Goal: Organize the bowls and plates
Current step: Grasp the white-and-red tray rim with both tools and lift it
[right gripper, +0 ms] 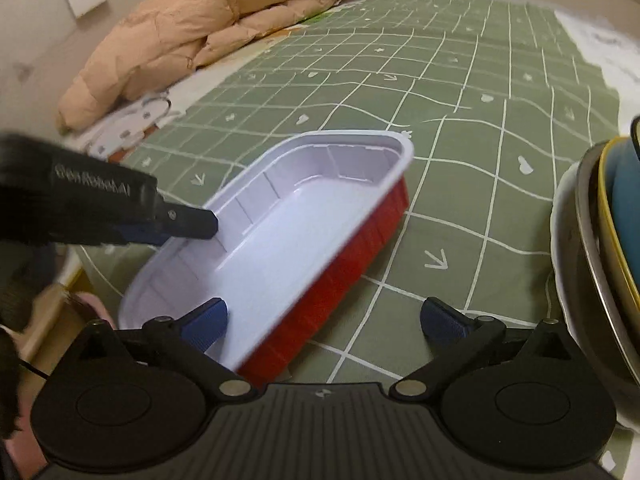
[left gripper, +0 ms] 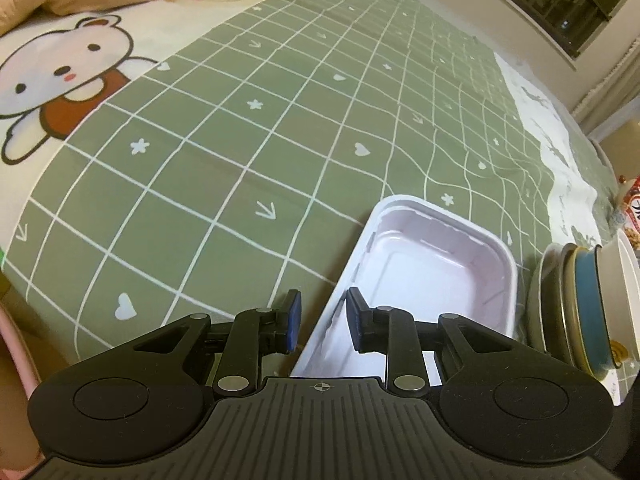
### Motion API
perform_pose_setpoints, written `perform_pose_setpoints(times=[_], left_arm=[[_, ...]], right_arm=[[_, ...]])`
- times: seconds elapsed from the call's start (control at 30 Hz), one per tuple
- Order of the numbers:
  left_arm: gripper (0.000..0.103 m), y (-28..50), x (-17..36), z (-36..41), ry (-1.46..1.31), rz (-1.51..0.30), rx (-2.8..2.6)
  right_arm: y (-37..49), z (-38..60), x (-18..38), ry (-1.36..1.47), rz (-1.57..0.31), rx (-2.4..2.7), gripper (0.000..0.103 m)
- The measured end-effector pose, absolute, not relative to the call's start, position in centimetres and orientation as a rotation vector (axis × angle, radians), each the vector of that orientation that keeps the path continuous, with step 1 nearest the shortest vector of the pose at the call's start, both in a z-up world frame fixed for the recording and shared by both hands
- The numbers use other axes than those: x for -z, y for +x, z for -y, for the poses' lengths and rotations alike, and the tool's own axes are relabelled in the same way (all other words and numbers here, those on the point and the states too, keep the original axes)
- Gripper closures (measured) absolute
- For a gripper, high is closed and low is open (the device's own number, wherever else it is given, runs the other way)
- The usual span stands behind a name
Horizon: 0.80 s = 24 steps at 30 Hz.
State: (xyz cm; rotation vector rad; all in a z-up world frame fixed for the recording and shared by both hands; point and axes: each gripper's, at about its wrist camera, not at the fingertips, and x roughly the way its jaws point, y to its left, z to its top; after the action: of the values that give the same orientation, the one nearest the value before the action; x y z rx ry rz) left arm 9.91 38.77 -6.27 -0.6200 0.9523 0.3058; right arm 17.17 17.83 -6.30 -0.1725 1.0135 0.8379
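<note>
A rectangular tray, white inside and red outside [right gripper: 304,224], lies tilted on the green checked cloth [right gripper: 460,100]. My left gripper [left gripper: 322,322] straddles the tray's [left gripper: 432,264] left rim, one blue pad [left gripper: 294,322] outside and one inside; its jaws stand a little apart. In the right wrist view the left gripper [right gripper: 188,226] reaches in from the left onto that rim. My right gripper [right gripper: 324,324] is open wide and empty, its left pad [right gripper: 206,320] over the tray's near end. A stack of plates and bowls [left gripper: 576,304] stands to the right, also in the right wrist view [right gripper: 604,240].
A folded tan quilt [right gripper: 208,28] lies at the far left of the bed. A cartoon rabbit print [left gripper: 64,80] marks the sheet beside the green cloth [left gripper: 240,160]. A snack packet [left gripper: 632,208] sits at the far right edge.
</note>
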Motion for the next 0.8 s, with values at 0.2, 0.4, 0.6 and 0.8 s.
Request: perform_pose_setpoints(times=[0.2,0.4,0.6,0.8], left_arm=[[0.074,9.4,6.5,-38.7,-0.631,-0.957,-0.298],[0.076,7.6,6.8,-38.9,-0.67,-0.935,-0.333],[0.08,6.5,6.8,-36.9,-0.696,-0.958,-0.233],[0.083,8.5,7.3,-35.3,-0.551,-0.954,-0.275]], right_arm=[[17.2,-17.8,6.7,-0.148,-1.022,-0.803,0.0],[16.7,-16.7,6.0,-0.157,-0.947,-0.832,0.014],[16.4,-14.8,5.9,-0.138,-0.887,-0.812,0.056],[16.6,-14.5,5.7,-0.135,-0.889,-0.824,0.069]])
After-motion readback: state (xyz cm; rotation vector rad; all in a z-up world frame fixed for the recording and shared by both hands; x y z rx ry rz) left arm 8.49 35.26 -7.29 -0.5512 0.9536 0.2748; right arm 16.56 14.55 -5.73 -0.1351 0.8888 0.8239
